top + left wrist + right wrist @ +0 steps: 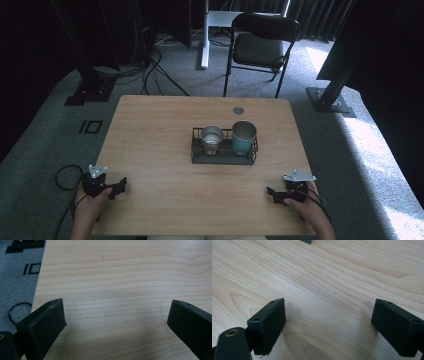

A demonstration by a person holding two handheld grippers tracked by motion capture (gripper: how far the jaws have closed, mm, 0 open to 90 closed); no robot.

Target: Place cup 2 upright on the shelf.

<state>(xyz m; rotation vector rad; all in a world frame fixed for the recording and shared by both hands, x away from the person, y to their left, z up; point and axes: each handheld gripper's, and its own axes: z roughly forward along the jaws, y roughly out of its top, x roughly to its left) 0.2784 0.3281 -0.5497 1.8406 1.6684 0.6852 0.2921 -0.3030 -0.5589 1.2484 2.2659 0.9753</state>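
2 gripper tongs rested at the near table corners, both with jaws spread and holding nothing

The black wire basket [223, 156] with 2 metal cups sat mid-table, well apart from left gripper [119, 186] and right gripper [272, 194], between them

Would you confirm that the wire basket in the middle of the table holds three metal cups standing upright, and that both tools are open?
Not quite: the wire basket holds two cups, not three, a silver cup and a teal cup, both upright, as the high view shows. The left tool and right tool are indeed open.
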